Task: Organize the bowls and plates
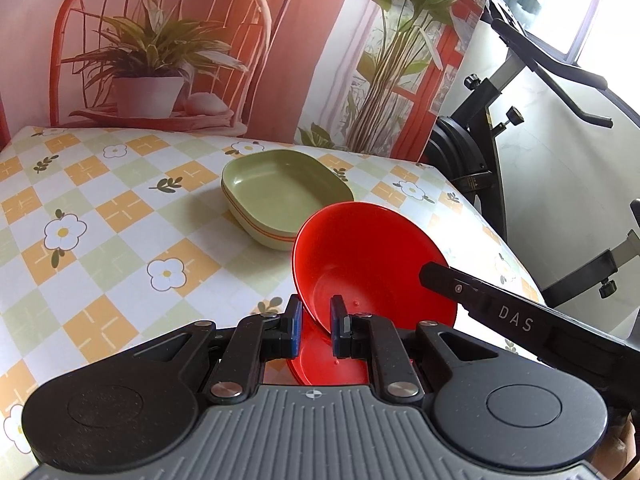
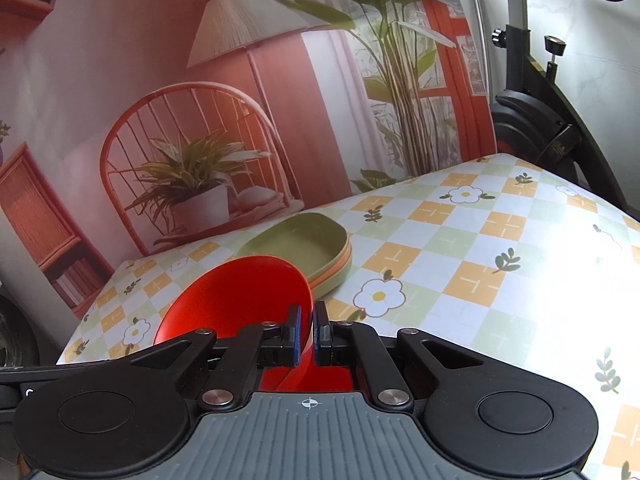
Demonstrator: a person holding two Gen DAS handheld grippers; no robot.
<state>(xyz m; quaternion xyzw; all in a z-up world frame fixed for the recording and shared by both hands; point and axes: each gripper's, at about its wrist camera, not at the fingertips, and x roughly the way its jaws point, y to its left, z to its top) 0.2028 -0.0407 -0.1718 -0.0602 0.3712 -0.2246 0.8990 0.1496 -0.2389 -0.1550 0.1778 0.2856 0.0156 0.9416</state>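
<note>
Two red bowls, stacked green plates

Left gripper: blue-padded fingers clamped on rim of tilted red bowl. Stacked green dishes behind it, on checked floral tablecloth. Right gripper's black arm crosses bowl's right edge.

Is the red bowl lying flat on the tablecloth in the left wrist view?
No. The red bowl is tilted steeply on its edge, its rim clamped between the fingers of the left gripper, above the tablecloth.
</note>
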